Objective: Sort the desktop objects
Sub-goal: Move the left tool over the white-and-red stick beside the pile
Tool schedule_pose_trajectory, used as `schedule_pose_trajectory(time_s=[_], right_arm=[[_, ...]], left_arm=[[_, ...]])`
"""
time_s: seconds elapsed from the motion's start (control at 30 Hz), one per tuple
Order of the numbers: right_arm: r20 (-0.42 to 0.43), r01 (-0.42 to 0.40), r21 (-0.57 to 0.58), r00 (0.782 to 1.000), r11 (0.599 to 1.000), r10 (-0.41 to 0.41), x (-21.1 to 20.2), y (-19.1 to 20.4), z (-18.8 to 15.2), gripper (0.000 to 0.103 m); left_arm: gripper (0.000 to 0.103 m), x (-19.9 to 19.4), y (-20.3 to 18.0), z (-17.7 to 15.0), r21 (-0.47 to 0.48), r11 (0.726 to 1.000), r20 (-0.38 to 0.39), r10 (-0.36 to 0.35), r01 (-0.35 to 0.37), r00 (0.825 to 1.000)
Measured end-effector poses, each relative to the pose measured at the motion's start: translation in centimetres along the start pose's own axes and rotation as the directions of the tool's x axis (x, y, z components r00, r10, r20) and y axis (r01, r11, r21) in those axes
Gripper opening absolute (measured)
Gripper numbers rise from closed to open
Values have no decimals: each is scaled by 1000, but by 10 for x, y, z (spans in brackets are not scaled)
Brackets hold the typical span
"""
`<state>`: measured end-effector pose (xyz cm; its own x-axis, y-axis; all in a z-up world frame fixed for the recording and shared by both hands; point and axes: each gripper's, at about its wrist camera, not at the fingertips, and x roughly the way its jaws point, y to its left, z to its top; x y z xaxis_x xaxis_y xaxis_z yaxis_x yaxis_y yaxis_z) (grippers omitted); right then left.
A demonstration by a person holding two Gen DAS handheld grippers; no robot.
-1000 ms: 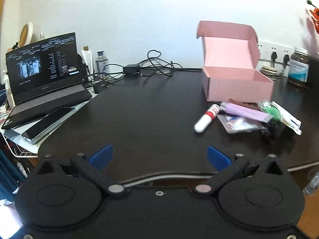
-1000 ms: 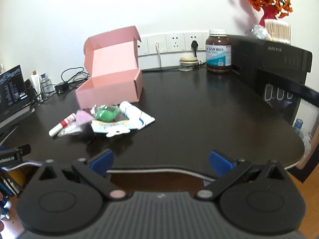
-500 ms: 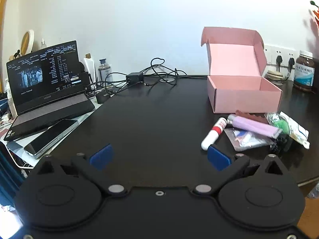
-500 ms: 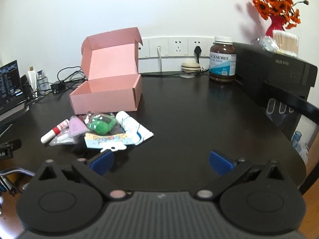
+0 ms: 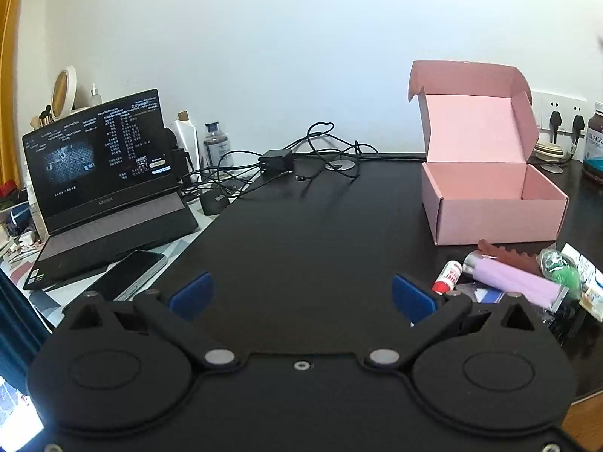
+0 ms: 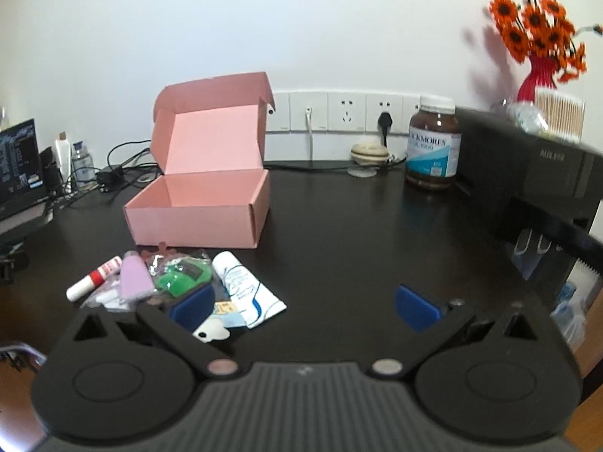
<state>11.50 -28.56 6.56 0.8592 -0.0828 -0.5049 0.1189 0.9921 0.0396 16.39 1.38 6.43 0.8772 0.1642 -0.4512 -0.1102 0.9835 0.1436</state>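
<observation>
An open pink cardboard box [image 5: 490, 203] [image 6: 199, 218] stands empty on the black desk [image 5: 301, 233]. In front of it lies a small pile: a red-and-white stick [image 6: 94, 278] [image 5: 446, 275], a lilac tube [image 6: 133, 277] [image 5: 516, 282], a green packet [image 6: 181, 277], a white-and-blue tube [image 6: 241, 282] and a brown comb [image 5: 505, 254]. My left gripper [image 5: 301, 295] is open and empty, left of the pile. My right gripper [image 6: 305, 307] is open and empty, its left fingertip [image 6: 192, 305] in front of the pile's near edge.
An open laptop [image 5: 101, 177] and a phone [image 5: 128, 275] sit at the left. Cables and a charger [image 5: 277, 160] lie at the back. A brown supplement jar [image 6: 433, 143], a black appliance [image 6: 527, 173] and a red vase of orange flowers [image 6: 539, 41] stand at the right.
Both grippers have moved forward over the desk toward the box and the pile. The pile now sits close beside each gripper's fingers. Nothing was picked up.
</observation>
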Motion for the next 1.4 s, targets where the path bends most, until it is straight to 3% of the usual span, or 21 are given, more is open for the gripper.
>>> schedule_pose_trajectory(time_s=[0.43,0.63,0.8,1.1,1.4], right_arm=[[-5,-19,24,1000,1000,19,13,-14,6,102],[38,33,-48,999,998,-31,15,-10,12,102],[53,40,-28,998,999,-38,18,-15,18,102],[51,49,-52,998,997,-46,27,-10,21,102],[41,5,17,999,1000,-5,39,-9,32,102]], left_arm=[[103,11,-20,10,62,998,25,4,-6,1000],[103,19,-22,13,73,997,10,-17,16,1000],[103,24,-19,15,53,998,6,-15,15,1000],[103,25,-23,20,73,996,37,-53,51,998],[103,33,-23,21,61,993,27,-99,97,995]])
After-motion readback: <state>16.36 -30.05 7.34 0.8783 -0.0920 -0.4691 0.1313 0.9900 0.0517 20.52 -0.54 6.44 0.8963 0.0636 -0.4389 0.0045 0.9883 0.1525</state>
